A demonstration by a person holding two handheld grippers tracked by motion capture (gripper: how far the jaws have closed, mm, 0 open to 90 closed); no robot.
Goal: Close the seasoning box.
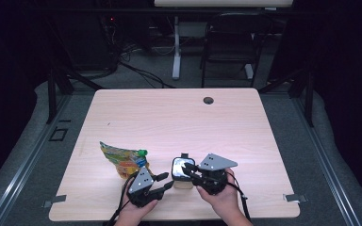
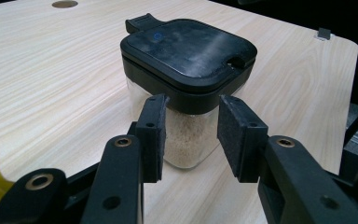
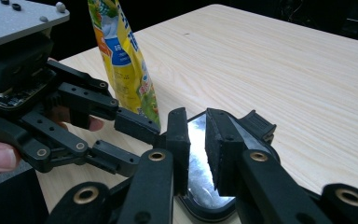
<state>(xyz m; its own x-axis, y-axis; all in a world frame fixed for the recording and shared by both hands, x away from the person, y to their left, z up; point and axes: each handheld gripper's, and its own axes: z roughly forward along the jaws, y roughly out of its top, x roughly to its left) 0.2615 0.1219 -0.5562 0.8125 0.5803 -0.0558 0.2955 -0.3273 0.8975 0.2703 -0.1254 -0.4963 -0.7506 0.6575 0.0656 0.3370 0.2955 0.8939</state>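
Observation:
A clear square container (image 1: 182, 181) with a black lid (image 2: 186, 51) and pale grains (image 2: 186, 140) inside stands near the table's front edge. My left gripper (image 2: 191, 135) is open, its pads level with the jar's near corner just under the lid, not touching it. From the jar's right, my right gripper (image 3: 197, 149) hovers low over the shiny lid (image 3: 200, 186), jaws a narrow gap apart with nothing between them. A yellow snack pouch (image 1: 120, 159) with a green cap lies left of the jar, behind the left gripper (image 1: 166, 181).
The wooden table (image 1: 179, 117) has a cable hole (image 1: 208, 100) at its far middle. Hands hold both grippers at the front edge. Behind the table stand a dark chair (image 1: 231, 37) and a white desk leg (image 1: 176, 47) with cables on the floor.

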